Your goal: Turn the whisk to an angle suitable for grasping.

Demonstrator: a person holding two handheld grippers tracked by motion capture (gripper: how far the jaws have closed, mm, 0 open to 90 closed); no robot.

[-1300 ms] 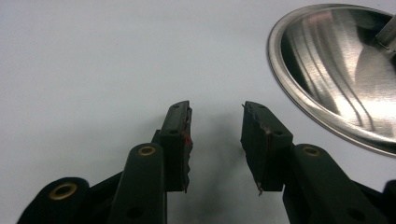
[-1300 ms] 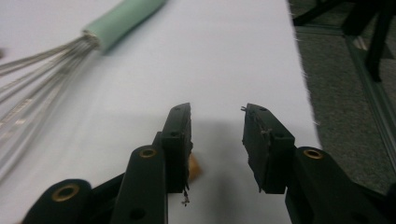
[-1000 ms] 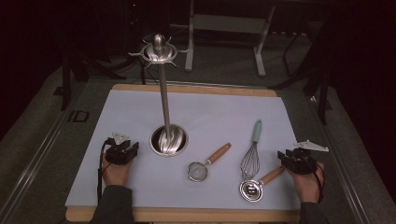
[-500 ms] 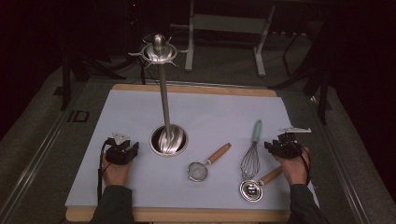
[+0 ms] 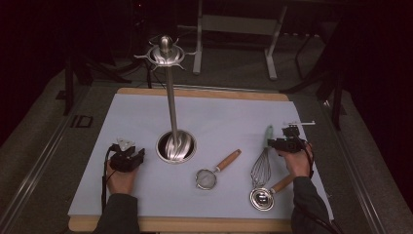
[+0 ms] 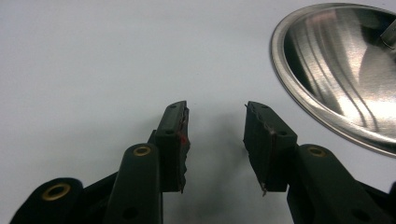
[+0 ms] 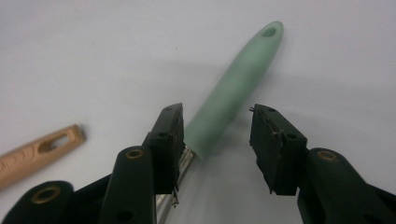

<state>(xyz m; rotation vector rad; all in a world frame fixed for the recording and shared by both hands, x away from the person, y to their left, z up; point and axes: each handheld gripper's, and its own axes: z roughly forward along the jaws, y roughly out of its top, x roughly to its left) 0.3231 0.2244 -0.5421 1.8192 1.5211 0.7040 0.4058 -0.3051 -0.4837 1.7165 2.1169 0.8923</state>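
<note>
The right gripper (image 7: pixel 215 140), its jaws having just been opening, is straddling the mint-green handle of the wire whisk (image 7: pixel 236 88) lying flat on the pale surface (image 5: pixel 234 117), apparently lining up a grasp. The left gripper (image 6: pixel 215 135) is resting released beside the steel stand base (image 6: pixel 341 70).

stand (image 5: pixel 176 145) left | strainer (image 5: pixel 206 178) middle | whisk (image 5: pixel 262 165) right, ladle (image 5: pixel 261 198) before it
</note>
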